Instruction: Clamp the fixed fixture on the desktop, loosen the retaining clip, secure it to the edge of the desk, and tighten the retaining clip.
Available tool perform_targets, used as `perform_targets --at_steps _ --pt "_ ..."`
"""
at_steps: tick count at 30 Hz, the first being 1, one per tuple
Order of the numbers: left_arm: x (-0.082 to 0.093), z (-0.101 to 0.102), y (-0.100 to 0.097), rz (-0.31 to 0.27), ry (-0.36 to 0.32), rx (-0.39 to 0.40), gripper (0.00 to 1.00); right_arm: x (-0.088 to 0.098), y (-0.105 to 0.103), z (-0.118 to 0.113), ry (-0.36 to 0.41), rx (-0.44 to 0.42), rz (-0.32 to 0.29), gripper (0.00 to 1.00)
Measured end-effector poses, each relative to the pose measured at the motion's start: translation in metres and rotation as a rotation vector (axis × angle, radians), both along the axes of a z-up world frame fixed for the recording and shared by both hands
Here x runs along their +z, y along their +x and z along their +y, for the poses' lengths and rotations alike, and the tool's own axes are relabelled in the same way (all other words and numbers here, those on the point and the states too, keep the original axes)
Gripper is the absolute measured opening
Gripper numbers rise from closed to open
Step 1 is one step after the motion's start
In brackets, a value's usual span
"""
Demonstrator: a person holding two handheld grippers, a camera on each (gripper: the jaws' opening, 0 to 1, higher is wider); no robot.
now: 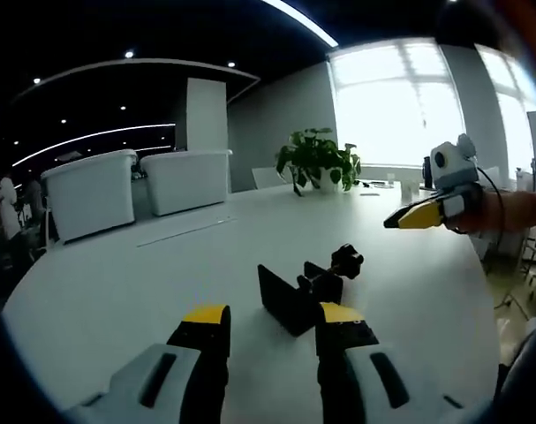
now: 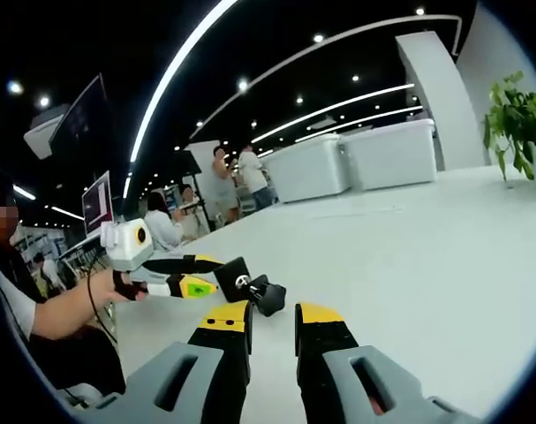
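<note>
The black clamp fixture [image 1: 301, 291] lies on the white table [image 1: 144, 283], an L-shaped plate with a screw rod and a round knob [image 1: 347, 261] pointing away. My left gripper [image 1: 272, 314] is open, its yellow-tipped jaws just short of the plate, one to each side. In the right gripper view the left gripper [image 2: 222, 274] reaches the fixture [image 2: 250, 284] from the left, held by a person's hand. My right gripper [image 2: 272, 314] hovers open over bare table with nothing between its jaws. It appears at the right of the left gripper view as the right gripper [image 1: 398, 221], off the table surface.
A potted plant [image 1: 319, 161] stands at the table's far side, also seen as the plant [image 2: 519, 124]. Two white boxy units [image 1: 135, 187] stand behind the table. Several people [image 2: 232, 181] stand in the background. The table's rounded edge [image 1: 493, 309] curves near the right.
</note>
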State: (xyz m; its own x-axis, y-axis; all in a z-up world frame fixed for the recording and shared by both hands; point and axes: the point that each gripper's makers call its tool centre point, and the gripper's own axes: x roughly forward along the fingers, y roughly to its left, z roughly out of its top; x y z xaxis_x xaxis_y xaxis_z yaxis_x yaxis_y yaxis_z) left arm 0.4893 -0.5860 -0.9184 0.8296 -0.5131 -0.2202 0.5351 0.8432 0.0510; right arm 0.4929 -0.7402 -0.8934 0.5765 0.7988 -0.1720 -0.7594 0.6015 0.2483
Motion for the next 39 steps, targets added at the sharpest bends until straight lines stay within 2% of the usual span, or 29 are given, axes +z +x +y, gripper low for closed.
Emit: perform_targets --at_steps 11,21,23,24,31,39 --pt "-0.007 0.002 0.014 -0.007 -0.034 0.047 0.4 -0.002 0.004 -0.002 0.008 -0.005 0.006 0.19" --pt "-0.008 -0.002 0.03 -0.009 -0.059 0.078 0.41 -0.012 0.005 -0.002 0.019 -0.009 0.026 0.18" --pt "-0.012 -0.004 0.032 -0.007 -0.047 0.079 0.41 -0.013 0.005 -0.003 0.022 -0.011 0.03 0.18" --pt "-0.013 -0.004 0.033 -0.007 -0.016 0.082 0.41 -0.013 0.005 -0.004 0.023 -0.011 0.031 0.18" --pt "-0.012 -0.009 0.039 -0.018 -0.006 0.084 0.41 -0.015 0.009 -0.009 0.035 -0.023 0.04 0.18" --pt "-0.016 -0.012 0.044 -0.049 0.081 0.098 0.4 -0.016 0.01 -0.007 0.051 -0.019 0.043 0.18"
